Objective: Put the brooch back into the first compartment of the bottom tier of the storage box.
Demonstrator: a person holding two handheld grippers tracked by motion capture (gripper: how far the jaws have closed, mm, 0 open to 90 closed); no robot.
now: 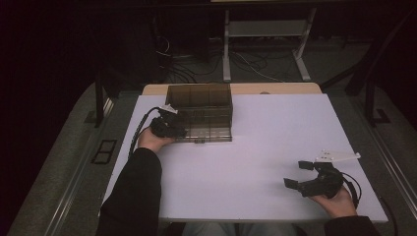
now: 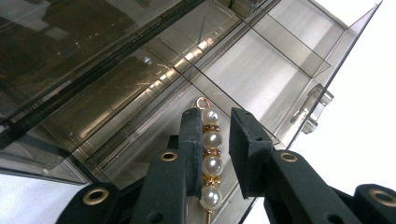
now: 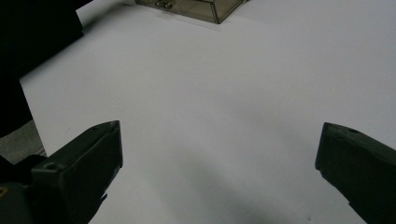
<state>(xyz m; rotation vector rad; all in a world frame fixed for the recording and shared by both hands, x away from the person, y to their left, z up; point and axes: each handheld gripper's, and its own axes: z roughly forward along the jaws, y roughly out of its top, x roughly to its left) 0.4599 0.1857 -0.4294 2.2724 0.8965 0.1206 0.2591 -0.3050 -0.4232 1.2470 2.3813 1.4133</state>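
Left gripper [image 2: 217, 140] jaws apart, pearl pin [image 2: 211, 158] lying lengthwise between them over the smoky compartment box [image 2: 261, 70] — right gripper [image 1: 301, 175] gaping, well apart.

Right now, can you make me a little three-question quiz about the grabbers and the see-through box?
1. True or false: the left gripper is at the clear compartment box, with a pearl hair pin between its jaws.
2. How many pearls does the pin show? A) two B) four C) seven
3. Fill in: the right gripper has its jaws wide ____ over the white table.

Key: 1 true. 2 B. 3 open, and nothing is between them.
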